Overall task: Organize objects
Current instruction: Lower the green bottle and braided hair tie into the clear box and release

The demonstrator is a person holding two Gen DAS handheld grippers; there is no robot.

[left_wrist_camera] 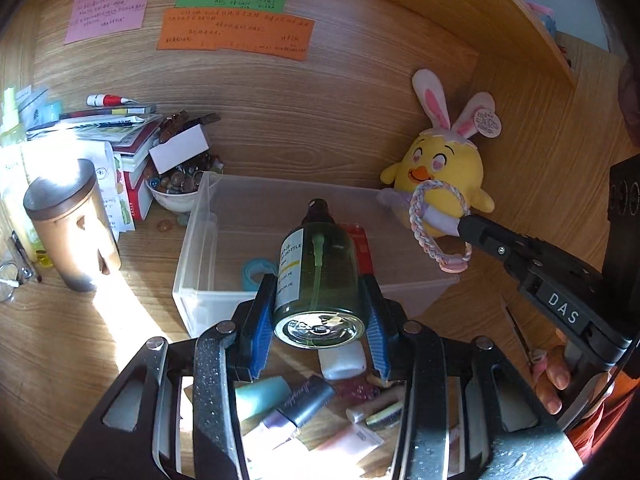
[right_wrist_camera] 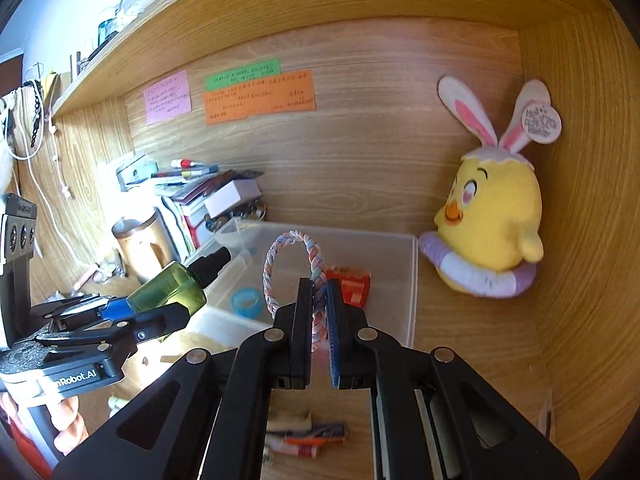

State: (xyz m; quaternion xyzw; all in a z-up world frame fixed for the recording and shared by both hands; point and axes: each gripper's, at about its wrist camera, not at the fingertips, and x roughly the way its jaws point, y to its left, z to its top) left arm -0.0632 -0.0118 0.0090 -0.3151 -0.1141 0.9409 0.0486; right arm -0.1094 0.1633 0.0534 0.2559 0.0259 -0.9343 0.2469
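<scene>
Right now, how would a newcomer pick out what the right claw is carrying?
Find the clear plastic bin beside the yellow chick plush. Above it, the right claw pinches a braided rope ring, pastel pink, blue and white, the only soft loop there.

Green bottle [left_wrist_camera: 320,276], pastel braided ring [right_wrist_camera: 294,276]

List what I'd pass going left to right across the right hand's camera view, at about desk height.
Copper-coloured metal tumbler → green transparent spray bottle held in the left gripper → small blue tape roll → pastel braided rope ring → red packet → yellow plush chick with bunny ears.
</scene>
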